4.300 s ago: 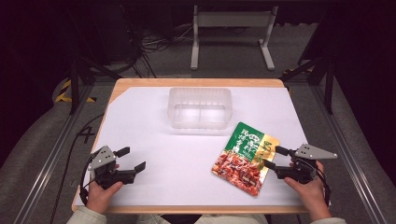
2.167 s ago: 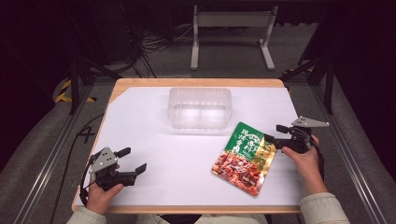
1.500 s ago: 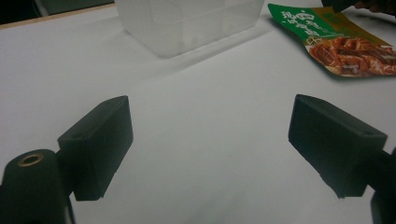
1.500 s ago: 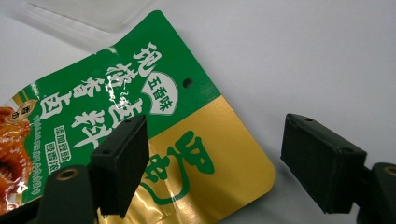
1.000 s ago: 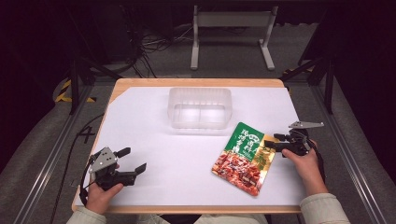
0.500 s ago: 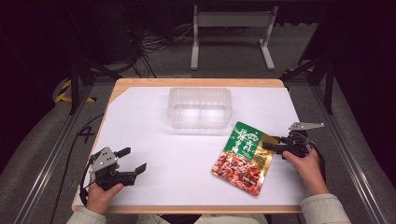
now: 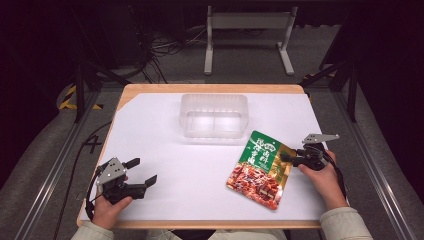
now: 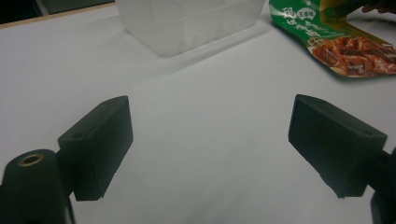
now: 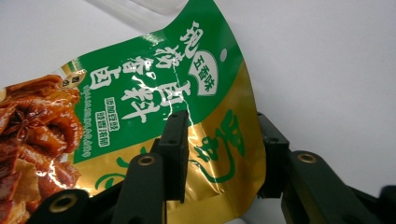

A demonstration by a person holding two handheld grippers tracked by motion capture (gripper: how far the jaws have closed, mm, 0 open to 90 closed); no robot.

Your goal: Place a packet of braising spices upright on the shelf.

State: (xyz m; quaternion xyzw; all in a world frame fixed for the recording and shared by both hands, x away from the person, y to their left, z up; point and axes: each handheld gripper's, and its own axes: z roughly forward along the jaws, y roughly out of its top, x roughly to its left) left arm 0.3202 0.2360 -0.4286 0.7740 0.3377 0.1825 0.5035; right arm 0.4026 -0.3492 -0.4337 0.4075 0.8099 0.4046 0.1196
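The right gripper [image 7: 286, 157] sits at the right edge of the table [image 7: 165, 125], held low and pointing toward the middle. Its jaws have just been closing, and the gold right-hand edge of the snack pouch [image 7: 260, 169] lies between them. In the right gripper view [image 9: 219, 154] one jaw lies on top of the foil and the other stands at its outer edge, with the foil buckled between them; whether the pads already press on it I cannot tell. The person's right hand [image 7: 320, 172] wraps the gripper's body, the sleeve coming in from the table's near right corner.

The pouch lies mostly flat on the white sheet in the right half of the table, green end toward the far side, red picture of meat toward the near edge. Its gripped edge bends up slightly off the sheet.

The left gripper [image 7: 145, 172] rests near the near left corner, in the person's left hand [image 7: 111, 202]. Its jaws stand wide apart with only bare white sheet between them, as the left gripper view [image 8: 210, 149] shows. It holds nothing and is well apart from the pouch.

A clear plastic container [image 7: 215, 115] stands toward the far edge, about midway along it. Its near right corner is just beside the green end of the pouch
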